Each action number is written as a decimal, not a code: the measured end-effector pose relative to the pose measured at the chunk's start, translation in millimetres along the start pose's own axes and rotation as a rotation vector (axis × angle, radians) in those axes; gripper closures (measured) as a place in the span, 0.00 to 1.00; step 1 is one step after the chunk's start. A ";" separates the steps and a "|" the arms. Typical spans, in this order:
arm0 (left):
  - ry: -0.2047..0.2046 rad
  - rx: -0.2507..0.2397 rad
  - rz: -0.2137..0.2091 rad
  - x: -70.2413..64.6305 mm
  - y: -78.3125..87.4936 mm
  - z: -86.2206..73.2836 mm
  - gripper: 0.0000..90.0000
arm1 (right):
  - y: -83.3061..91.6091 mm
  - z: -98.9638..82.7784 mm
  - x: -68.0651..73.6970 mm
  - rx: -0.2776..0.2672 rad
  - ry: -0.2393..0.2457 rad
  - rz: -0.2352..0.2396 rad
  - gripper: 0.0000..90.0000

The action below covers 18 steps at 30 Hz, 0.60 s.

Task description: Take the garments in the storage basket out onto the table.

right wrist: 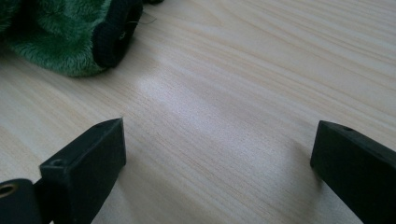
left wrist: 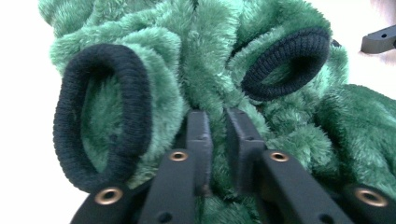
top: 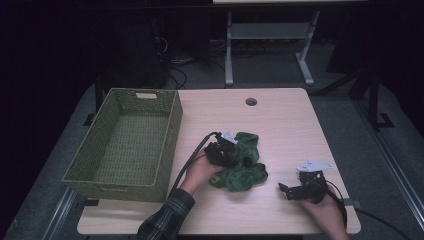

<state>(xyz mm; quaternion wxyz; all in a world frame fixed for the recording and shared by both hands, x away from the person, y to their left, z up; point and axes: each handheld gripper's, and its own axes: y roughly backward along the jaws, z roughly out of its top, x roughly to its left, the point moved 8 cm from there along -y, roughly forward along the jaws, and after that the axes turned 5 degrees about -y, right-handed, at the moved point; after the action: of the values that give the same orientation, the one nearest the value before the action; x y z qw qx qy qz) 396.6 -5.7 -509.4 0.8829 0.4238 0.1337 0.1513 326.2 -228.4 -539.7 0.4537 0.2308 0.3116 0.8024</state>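
Green fuzzy fleece, that's the main thing here: a crumpled plush garment [top: 242,162] lying in a heap near the middle of the pale wood-grain table [top: 280,120], just right of the woven basket [top: 125,142]. The pile looks thick and shaggy, and 2 black ribbed knit cuffs [left wrist: 100,116] stick out of it as soft oval rings, 1 on each side of the left gripper [left wrist: 218,140] in the left gripper view. That gripper is pressed into the heap, its flat black pads nearly together with a ridge of fleece pinched between them. The right gripper [top: 285,190] sits low over bare tabletop, well apart from the garment, with its blocky matte jaws spread wide and nothing in between. The basket is olive green, rectangular, tight wicker-style weave with a cut-out handle slot in the far wall
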 end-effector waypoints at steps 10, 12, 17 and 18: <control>-0.048 -0.077 0.031 -13.1 38.2 13.3 0.60 | 0.0 0.0 0.0 0.000 0.000 0.000 0.03; -0.052 -0.096 0.024 -18.8 46.5 14.8 0.60 | 0.0 0.0 0.0 0.000 0.000 -0.001 0.03; -0.076 -0.146 -0.002 -39.7 59.7 19.0 0.60 | 0.3 -0.1 -0.1 0.000 -0.002 -0.003 0.04; -0.082 -0.147 -0.007 -44.2 60.0 19.3 0.60 | 0.7 -0.1 0.0 0.003 -0.007 -0.004 0.05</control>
<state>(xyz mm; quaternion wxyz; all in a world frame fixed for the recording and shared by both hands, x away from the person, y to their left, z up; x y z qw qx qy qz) 353.7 -0.4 -445.7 0.9170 0.3632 0.0874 0.1401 325.7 -228.7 -539.3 0.4559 0.2336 0.3117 0.8002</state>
